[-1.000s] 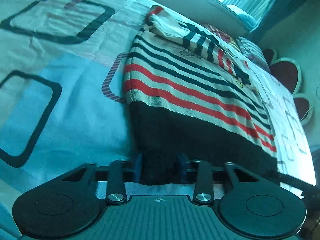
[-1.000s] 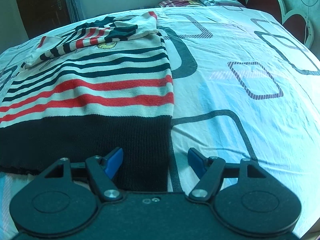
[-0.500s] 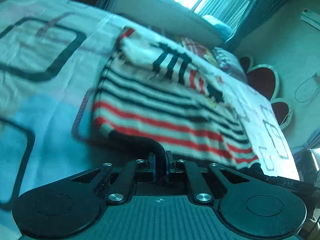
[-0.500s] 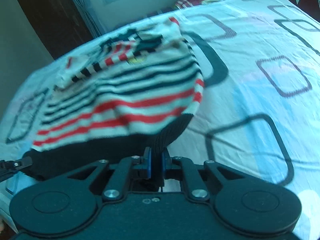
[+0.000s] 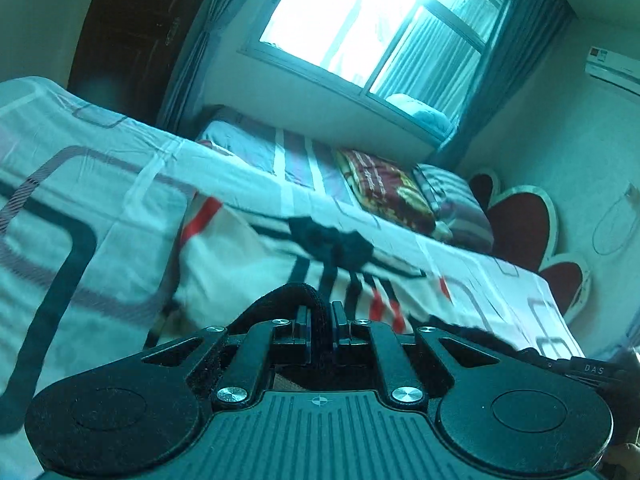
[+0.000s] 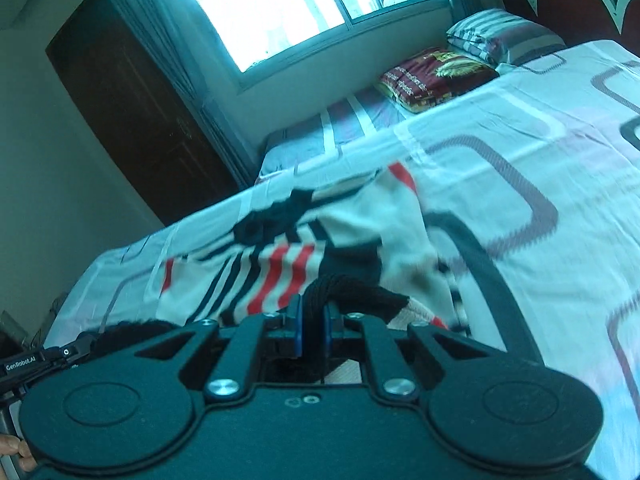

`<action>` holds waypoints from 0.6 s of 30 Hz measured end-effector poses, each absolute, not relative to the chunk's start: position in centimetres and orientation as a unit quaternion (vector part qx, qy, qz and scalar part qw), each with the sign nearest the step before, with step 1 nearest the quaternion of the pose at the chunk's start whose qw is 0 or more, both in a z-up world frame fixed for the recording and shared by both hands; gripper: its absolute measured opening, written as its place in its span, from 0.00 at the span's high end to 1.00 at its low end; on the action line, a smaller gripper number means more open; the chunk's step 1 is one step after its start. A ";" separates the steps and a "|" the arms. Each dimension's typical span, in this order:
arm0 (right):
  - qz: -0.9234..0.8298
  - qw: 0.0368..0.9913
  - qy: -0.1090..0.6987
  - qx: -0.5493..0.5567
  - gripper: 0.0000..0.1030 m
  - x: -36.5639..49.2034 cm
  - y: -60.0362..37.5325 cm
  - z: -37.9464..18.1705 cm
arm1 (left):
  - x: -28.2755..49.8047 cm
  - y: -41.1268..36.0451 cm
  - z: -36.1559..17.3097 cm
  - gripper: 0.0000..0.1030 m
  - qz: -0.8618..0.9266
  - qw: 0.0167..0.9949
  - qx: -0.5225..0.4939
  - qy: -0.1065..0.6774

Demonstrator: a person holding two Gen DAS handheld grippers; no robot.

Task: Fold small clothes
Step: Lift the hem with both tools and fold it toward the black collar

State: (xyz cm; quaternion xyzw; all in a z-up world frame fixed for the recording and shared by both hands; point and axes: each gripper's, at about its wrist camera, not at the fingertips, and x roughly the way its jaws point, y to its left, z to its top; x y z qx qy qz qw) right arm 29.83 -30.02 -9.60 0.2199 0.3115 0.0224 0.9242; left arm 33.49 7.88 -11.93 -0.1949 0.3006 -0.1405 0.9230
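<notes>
Two grippers each pinch the black ribbed hem of one striped knit sweater (image 5: 240, 264), which lies on a bed under a white bedsheet (image 5: 100, 184) printed with dark and mauve rounded rectangles. The left gripper (image 5: 320, 320) is clamped tight on a thick fold of that black hem, the knit bulging up in an arch just above its jaws. The right gripper (image 6: 313, 326), with blue pads (image 6: 295, 330) pressed against the cloth, grips the hem in the same way, a dark ribbed lump standing out above and to the right of its jaws. Beyond both grippers the garment's cream body is blurred; it carries red and dark navy stripes and a black patch near its far end, and its lifted hem edge sits above the rest, which sags back onto the sheet. In the left wrist view the sweater spreads across the middle of the bed; in the right wrist view it (image 6: 280, 264) lies left of centre. At the far end of the bed sit a folded red patterned blanket (image 5: 384, 188) and a striped pillow (image 5: 456, 200), beside a red scalloped headboard (image 5: 516, 216), with a bright window (image 5: 372, 20) behind.
</notes>
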 end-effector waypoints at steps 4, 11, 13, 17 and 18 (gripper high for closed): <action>0.022 0.926 0.312 0.212 0.90 36.6 -31.3 -10.0 | 39.7 6.7 -12.3 0.92 -0.120 0.928 -0.196 0.294; 0.013 0.921 0.325 0.213 0.90 46.1 -33.2 -12.2 | 49.6 4.5 -14.2 0.92 -0.084 0.931 -0.193 0.298; 0.010 0.920 0.332 0.209 0.90 48.2 -33.3 -13.2 | 51.8 4.0 -15.3 0.92 -0.071 0.930 -0.190 0.306; -0.006 0.912 0.359 0.198 0.89 51.3 -33.7 -15.6 | 54.8 2.5 -17.4 0.91 -0.046 0.933 -0.150 0.325; -0.011 0.910 0.367 0.190 0.89 51.9 -33.5 -16.1 | 55.3 2.3 -17.8 0.91 -0.040 0.933 -0.141 0.329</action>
